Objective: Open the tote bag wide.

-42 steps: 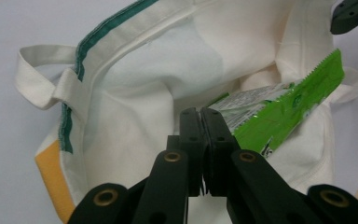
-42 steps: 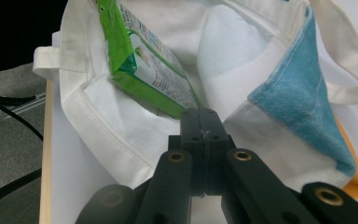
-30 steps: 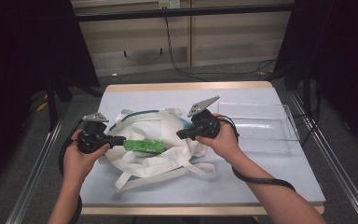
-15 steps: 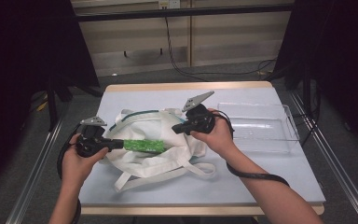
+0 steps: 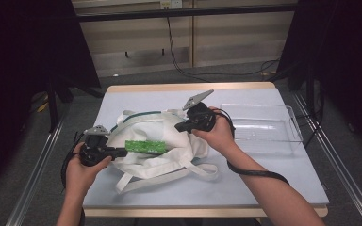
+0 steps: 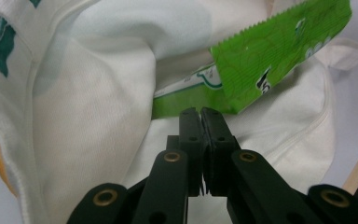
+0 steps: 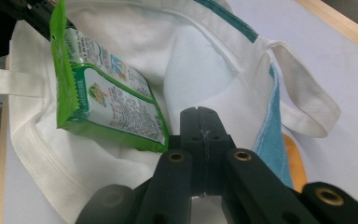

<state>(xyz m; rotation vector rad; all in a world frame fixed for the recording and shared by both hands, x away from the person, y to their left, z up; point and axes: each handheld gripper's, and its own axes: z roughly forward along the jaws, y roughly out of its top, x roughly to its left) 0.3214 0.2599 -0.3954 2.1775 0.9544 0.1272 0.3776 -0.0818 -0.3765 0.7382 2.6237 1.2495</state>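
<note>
Green snack packet [image 5: 144, 146] is pinched at one edge by the closed fingers of the left gripper [image 5: 120, 151] and held over the mouth of a white tote bag [image 5: 169, 141] lying crumpled on the bench [image 5: 264, 179]. Right gripper [image 5: 181, 127] fingers are seen clamped together at the bag's rim; whether cloth is caught between them cannot be told. Packet print is too small to read. Clear tray [image 5: 264, 127] is seen to the right, just beside the right hand [image 5: 219, 134].
</note>
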